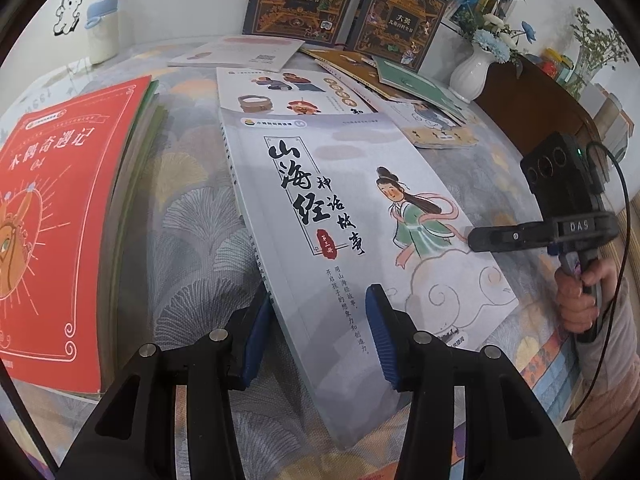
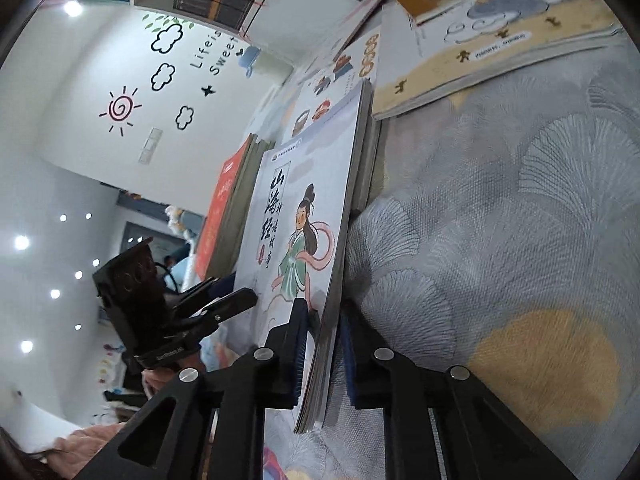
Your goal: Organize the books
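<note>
A grey-white picture book [image 1: 352, 216] with a green-robed figure on its cover lies slanted on the fan-patterned tablecloth [image 1: 192, 240]. My left gripper [image 1: 320, 292] straddles its near corner. One blue pad stands beside the spine edge, the other over the cover, and the jaws stay apart. My right gripper [image 1: 474, 240] reaches in from the right. In the right wrist view the same book [image 2: 296, 216] appears edge-on, and my right gripper [image 2: 324, 308] is shut on its edge, a pad on each face. The left gripper [image 2: 240, 298] sits at the book's far side.
A stack topped by a red book [image 1: 52, 220] lies to the left. Behind are several loose books [image 1: 436, 128], a white booklet [image 1: 240, 50] and two dark upright volumes [image 1: 304, 0]. A white vase of flowers [image 1: 472, 68] stands far right. A hand [image 1: 580, 292] holds the right gripper's handle.
</note>
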A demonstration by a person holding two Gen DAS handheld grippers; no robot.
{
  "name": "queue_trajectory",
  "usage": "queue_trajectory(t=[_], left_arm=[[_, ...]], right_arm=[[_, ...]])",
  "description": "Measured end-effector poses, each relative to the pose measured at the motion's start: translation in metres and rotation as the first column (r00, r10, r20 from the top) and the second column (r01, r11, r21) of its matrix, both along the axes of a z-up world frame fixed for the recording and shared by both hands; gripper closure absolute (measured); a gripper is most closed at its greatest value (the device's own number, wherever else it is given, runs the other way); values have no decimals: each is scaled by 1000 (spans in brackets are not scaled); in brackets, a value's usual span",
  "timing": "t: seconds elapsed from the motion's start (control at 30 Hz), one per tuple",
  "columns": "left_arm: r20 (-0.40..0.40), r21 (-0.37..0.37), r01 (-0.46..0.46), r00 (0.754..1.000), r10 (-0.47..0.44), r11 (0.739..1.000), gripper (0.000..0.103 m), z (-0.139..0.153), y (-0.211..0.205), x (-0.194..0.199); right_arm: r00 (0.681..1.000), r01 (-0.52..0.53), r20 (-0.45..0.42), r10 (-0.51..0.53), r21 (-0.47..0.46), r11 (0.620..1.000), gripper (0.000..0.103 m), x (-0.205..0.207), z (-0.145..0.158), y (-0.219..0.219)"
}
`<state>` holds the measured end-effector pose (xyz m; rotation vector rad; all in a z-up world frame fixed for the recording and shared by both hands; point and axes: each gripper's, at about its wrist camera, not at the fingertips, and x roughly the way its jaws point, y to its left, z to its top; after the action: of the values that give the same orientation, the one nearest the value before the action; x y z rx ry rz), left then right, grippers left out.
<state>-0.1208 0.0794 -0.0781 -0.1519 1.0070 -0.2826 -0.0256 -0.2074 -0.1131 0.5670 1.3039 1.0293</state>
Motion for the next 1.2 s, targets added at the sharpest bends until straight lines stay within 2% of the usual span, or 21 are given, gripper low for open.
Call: queue_trajectory(t=[0.13,0.2,0.4,0.53,0.77,1.2], left_arm=[[-11,-3,-8,1000,8,1000,57,0,0,1],[-21,-23,-19,1000,19,1000,60,0,2,3],[-50,-46,-48,998,46,998,60,3,5,6],[-69,-78,-83,995,77,994,60,6,12,7],[-66,-42,-76,995,73,996,62,13,11,0],[-3,-3,-81,997,81,997,62,46,21,-9]], right_arm=[[998,-48,-36,49,31,998,91,8,-3,4],[998,-61,-18,61,6,998,91,6,-2,10],[999,-6,39,9,-63,998,90,-7,9,15],[999,-9,49,12,-57,998,90,-19,22,21],[980,-47,185,69,-120,992,90,-42,59,42],[947,-65,304,107,-145,987,89,-66,95,71]])
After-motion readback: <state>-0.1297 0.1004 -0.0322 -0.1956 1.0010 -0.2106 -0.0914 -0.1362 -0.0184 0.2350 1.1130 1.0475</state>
